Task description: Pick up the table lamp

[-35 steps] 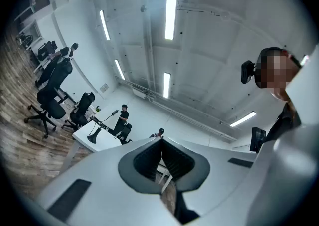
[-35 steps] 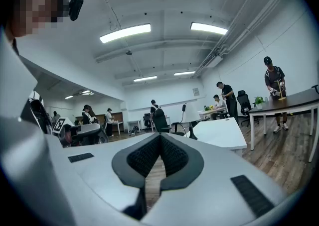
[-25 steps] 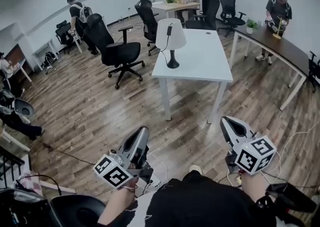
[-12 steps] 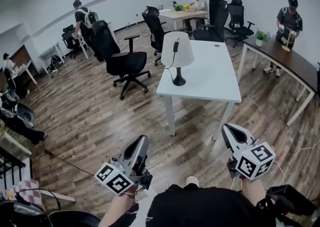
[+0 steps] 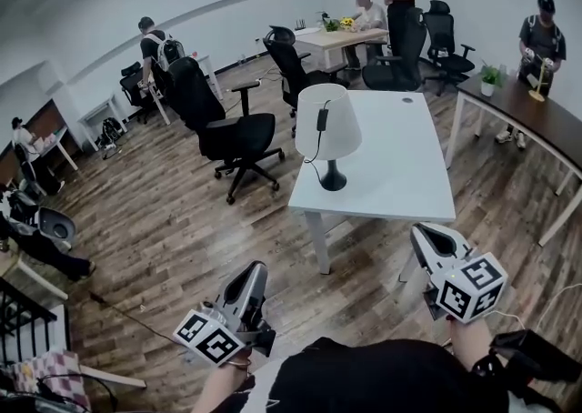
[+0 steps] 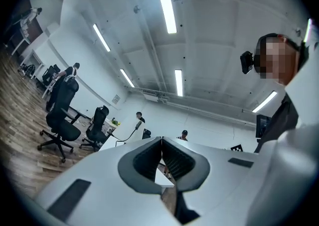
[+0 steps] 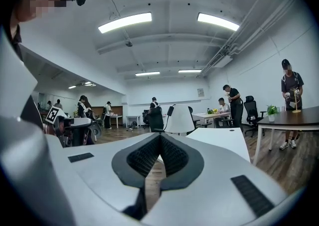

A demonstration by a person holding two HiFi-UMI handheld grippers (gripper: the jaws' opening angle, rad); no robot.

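Left tool (image 5: 257,267): pressed together, empty. Right tool (image 5: 418,229): likewise closed on nothing. Both held low, well short of the white counter (image 5: 400,166) ahead. On its near left part, the table lamp (image 5: 335,134), upright, white shade over black base. Beyond, left of the counter, a black office chair (image 5: 238,134).

Left gripper (image 5: 257,267) and right gripper (image 5: 421,231) low in front, both jaws together
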